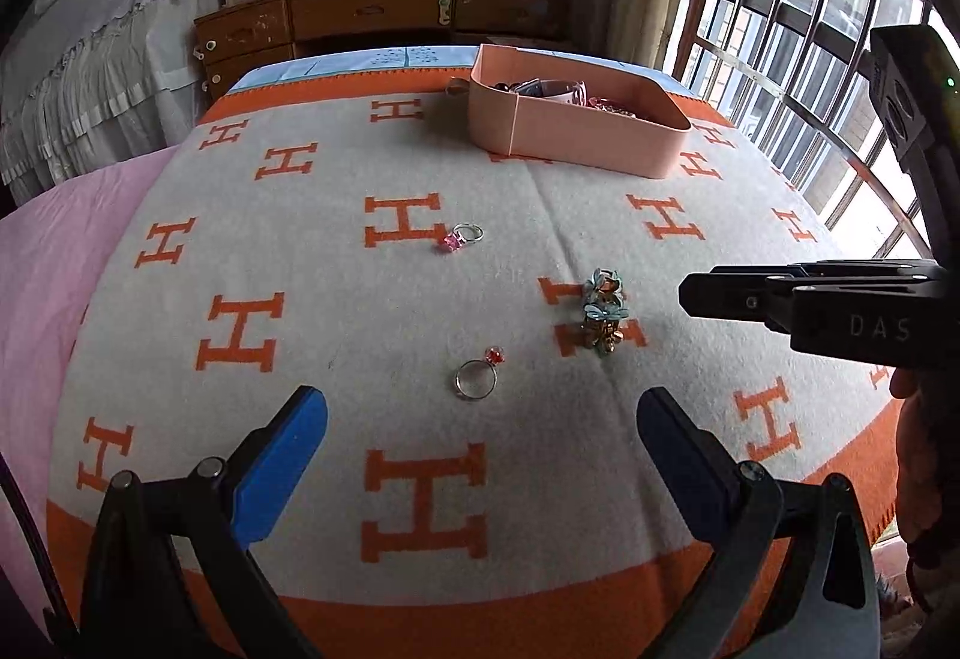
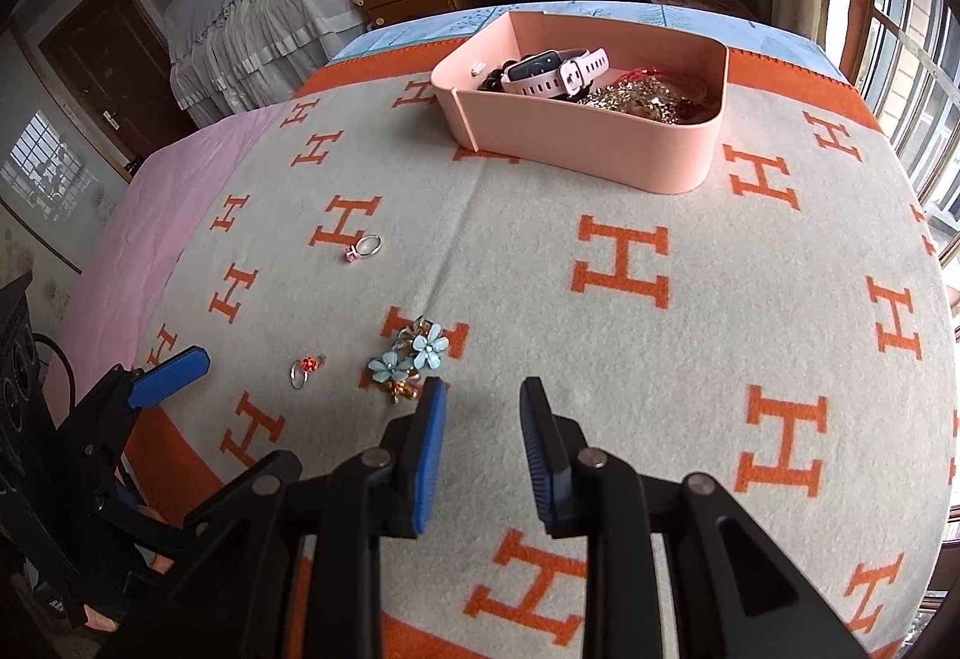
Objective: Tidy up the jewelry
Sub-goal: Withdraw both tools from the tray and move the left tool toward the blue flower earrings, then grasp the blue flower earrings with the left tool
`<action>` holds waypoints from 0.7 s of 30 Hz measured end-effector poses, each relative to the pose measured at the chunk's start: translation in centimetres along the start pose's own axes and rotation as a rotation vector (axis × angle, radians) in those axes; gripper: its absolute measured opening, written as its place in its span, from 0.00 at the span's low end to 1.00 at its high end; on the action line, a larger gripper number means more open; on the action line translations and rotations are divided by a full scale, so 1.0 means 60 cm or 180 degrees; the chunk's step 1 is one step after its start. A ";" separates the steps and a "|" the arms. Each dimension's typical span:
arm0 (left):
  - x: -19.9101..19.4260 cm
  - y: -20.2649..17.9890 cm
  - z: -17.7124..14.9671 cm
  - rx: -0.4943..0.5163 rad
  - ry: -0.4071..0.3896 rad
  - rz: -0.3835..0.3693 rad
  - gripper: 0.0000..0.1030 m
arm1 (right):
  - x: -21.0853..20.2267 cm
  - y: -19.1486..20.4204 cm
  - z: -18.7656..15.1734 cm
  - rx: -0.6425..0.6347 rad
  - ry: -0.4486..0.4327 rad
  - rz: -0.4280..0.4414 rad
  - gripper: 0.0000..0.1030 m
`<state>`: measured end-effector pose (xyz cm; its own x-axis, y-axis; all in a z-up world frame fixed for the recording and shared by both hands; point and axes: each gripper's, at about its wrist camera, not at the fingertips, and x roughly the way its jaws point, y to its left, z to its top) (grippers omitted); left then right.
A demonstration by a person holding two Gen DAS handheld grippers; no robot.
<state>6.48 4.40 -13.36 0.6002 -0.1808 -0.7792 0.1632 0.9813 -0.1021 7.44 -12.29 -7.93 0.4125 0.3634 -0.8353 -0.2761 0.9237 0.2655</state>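
Pickup step: my left gripper (image 1: 480, 437) spread wide over red ring (image 1: 478, 375); right gripper (image 2: 483, 413) part-open, empty (beside flower brooch (image 2: 408, 359)). Next: lower, pinch ring, carry to pink box (image 2: 576, 149).

Open blanket (image 2: 690, 359) fills the frame's right half; 2 rings and a flower brooch (image 2: 411, 356) crowd lower left, pink box (image 2: 576, 143) blocks top centre.

A blanket (image 1: 336, 299) is lying spread over the bed. A storage box (image 2: 600, 149) is sitting on it at the far side, holding a watch (image 2: 555, 68) and chains. Three pieces are lying nearer: one ring (image 1: 462, 237) farthest, a flower brooch (image 1: 603, 317) to the right, another ring (image 1: 477, 377) nearest, left of the brooch.
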 end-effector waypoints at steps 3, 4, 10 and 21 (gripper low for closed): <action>0.008 -0.007 0.004 0.0016 -0.0021 0.0002 0.99 | -0.003 -0.010 0.000 0.0065 -0.0036 -0.0009 0.25; 0.011 -0.009 0.007 0.0013 -0.0025 0.0013 0.99 | -0.003 -0.015 -0.001 0.0099 -0.0042 -0.0001 0.25; 0.030 -0.023 0.021 0.0008 -0.0001 -0.0013 0.92 | -0.003 -0.044 -0.005 0.0261 -0.0085 0.0058 0.25; 0.073 -0.059 0.040 -0.0042 0.0142 0.0061 0.62 | 0.000 -0.073 -0.011 0.0338 -0.0116 0.0126 0.25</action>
<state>10.40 0.01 -14.91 0.5676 -0.1593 -0.8078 0.1414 0.9854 -0.0949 8.11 -16.42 -9.42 0.4348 0.4021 -0.8057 -0.2000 0.9155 0.3490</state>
